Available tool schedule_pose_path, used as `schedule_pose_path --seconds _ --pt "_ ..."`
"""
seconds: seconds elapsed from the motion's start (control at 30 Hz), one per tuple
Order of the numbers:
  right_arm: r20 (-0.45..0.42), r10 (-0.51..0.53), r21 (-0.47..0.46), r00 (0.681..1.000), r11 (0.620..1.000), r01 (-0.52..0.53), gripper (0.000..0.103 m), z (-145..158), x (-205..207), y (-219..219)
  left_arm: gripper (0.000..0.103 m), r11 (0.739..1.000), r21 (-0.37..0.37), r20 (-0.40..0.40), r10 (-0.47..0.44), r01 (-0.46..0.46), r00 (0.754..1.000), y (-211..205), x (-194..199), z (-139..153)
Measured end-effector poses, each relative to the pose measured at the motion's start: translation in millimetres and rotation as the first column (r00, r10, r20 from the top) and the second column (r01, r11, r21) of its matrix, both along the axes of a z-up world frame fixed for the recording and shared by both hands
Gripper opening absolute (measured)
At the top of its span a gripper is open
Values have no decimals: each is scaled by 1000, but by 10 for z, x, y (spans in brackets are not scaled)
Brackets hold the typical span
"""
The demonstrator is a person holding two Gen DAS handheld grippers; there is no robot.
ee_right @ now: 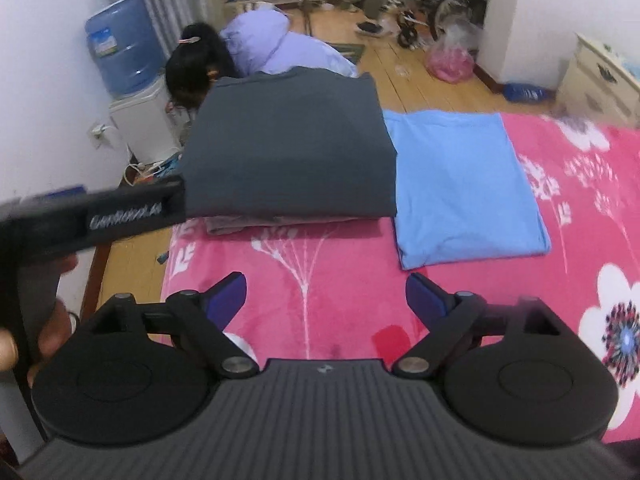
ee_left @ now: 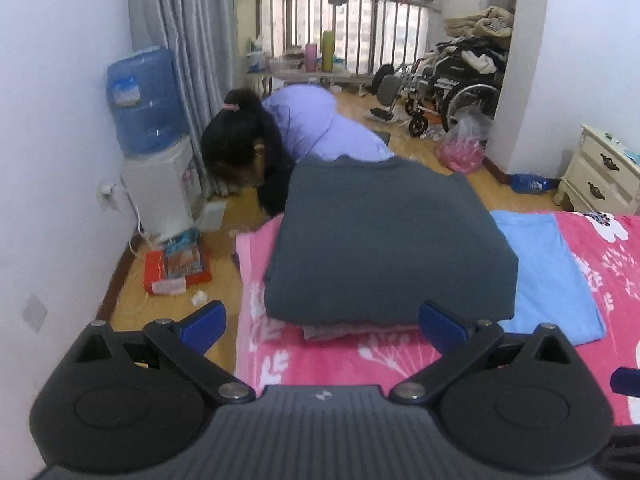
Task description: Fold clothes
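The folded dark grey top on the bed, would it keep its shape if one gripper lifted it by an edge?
Probably not: the dark grey top looks like soft cloth, so it would likely droop and unfold. It rests on another folded garment, which might drag along.

Soft daylight enters through the barred balcony window [ee_left: 352,12] at the far end, where the panes are blown out to white. The room is evenly lit, with only faint shadows under the folded dark grey garment [ee_left: 384,240]. Both fisheye views bend the white walls and darken at the corners. The black handle [ee_right: 100,216] at the left of the right-wrist view is smeared with blur.
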State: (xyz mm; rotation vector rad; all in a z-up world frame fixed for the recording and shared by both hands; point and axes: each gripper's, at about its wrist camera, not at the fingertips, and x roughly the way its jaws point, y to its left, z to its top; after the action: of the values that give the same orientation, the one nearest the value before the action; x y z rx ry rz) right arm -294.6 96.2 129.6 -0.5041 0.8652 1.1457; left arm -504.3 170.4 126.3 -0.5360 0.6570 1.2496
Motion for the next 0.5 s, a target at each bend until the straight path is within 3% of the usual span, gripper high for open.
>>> schedule_pose_path --seconds 0.27,0.37,0.5 --pt "22 -43 -49 999 998 44 87 -201 66 -10 103 999 -48 -16 -12 11 1000 64 31 -151" --pt "-3 -55 -28 998 998 55 87 -170 76 -29 103 999 -44 -25 -14 13 1000 -10 46 -182" --pt "29 -19 -13 999 1000 19 90 -134 -20 -20 103 999 -48 -34 -22 21 999 -44 90 -197"
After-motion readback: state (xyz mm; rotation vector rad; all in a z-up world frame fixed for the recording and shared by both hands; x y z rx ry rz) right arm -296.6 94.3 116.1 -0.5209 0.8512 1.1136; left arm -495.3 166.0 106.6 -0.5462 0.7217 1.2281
